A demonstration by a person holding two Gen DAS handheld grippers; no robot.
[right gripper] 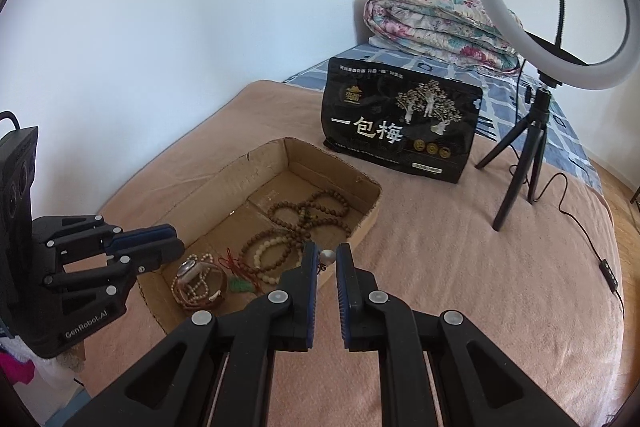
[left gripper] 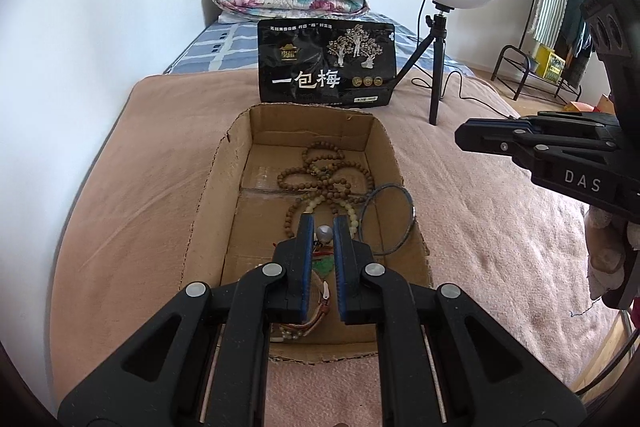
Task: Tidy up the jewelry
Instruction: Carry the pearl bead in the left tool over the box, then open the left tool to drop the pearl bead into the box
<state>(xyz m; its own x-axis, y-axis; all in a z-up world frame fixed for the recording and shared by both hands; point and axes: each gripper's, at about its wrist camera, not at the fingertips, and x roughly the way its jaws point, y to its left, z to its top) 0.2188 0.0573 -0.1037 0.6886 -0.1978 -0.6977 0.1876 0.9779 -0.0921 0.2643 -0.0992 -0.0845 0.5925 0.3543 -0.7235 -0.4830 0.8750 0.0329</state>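
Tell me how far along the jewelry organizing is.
Mostly done, it seems: the brown bead strands, bangle, watch and green pendant already lie in the cardboard box. The left tool and right tool are shut, holding nothing that I can make out. No loose jewelry shows on the blanket, so little seems left.

1. The cardboard box (left gripper: 308, 163) is open on top; beads (left gripper: 324, 175) crowd its far half.
2. A black pouch (left gripper: 326, 63) stands just behind it.
3. A ring-light tripod (right gripper: 524, 163) blocks the right; bare blanket (right gripper: 460, 267) lies between.
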